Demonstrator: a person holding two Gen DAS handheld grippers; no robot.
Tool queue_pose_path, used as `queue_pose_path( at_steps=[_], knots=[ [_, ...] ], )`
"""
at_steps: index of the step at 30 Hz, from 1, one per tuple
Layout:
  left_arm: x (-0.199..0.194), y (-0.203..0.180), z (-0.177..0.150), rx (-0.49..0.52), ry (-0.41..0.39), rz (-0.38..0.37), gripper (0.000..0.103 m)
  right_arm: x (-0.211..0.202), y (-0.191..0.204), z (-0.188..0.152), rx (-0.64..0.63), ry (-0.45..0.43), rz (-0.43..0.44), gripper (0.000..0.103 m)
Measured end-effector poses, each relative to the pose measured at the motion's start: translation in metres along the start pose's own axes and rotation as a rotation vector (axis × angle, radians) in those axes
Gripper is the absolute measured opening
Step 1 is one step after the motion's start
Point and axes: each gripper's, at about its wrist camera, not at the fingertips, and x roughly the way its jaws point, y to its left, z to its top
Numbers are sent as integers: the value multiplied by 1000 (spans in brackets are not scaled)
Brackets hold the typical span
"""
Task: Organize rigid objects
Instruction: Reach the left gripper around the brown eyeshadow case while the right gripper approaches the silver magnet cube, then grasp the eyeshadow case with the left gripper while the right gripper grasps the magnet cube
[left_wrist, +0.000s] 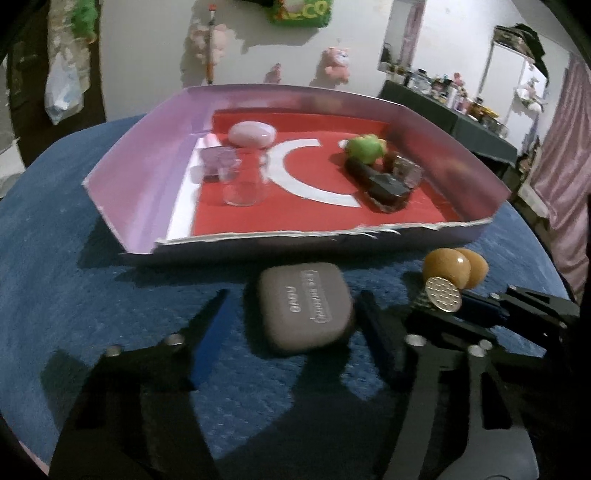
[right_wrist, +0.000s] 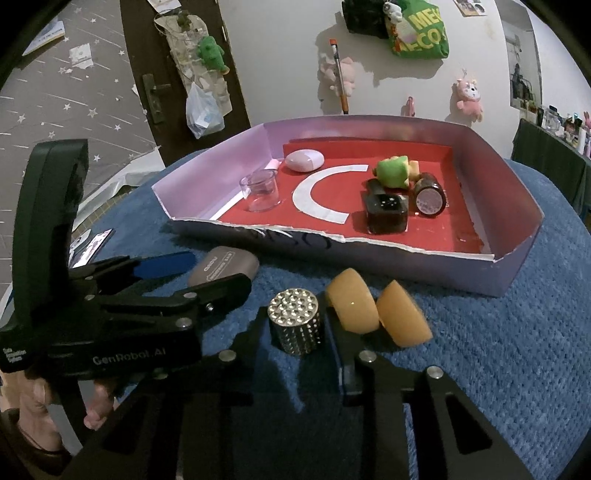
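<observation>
A grey rounded case (left_wrist: 303, 310) lies on the blue cloth between the fingers of my left gripper (left_wrist: 295, 299). Cloth shows between the case and the left finger; the right finger sits close against it. In the right wrist view the same gripper (right_wrist: 221, 271) flanks the case (right_wrist: 225, 264). My right gripper (right_wrist: 297, 326) is shut on a silver studded cylinder (right_wrist: 295, 321), which stands upright on the cloth. In the left wrist view the cylinder (left_wrist: 443, 297) shows in that gripper (left_wrist: 443, 308). Two orange rounded pieces (right_wrist: 376, 310) rest just right of the cylinder.
A shallow cardboard tray (right_wrist: 369, 245) with pink walls and a red floor stands behind. It holds a clear glass cup (right_wrist: 260, 194), a pink oval case (right_wrist: 304, 160), a green plush toy (right_wrist: 393, 171), a black box (right_wrist: 388, 214) and a dark cylinder (right_wrist: 428, 197). A hand (right_wrist: 37, 398) holds the left gripper.
</observation>
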Motion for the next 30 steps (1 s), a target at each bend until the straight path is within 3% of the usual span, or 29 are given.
queue_pose_path(
  at_steps=[1, 30],
  knots=[
    [0, -2, 0, 4, 2, -10, 52, 0, 0, 0, 2, 0, 1, 30],
    [-60, -19, -19, 23, -83, -44, 52, -55, 22, 1, 9, -91, 84, 29]
  ],
)
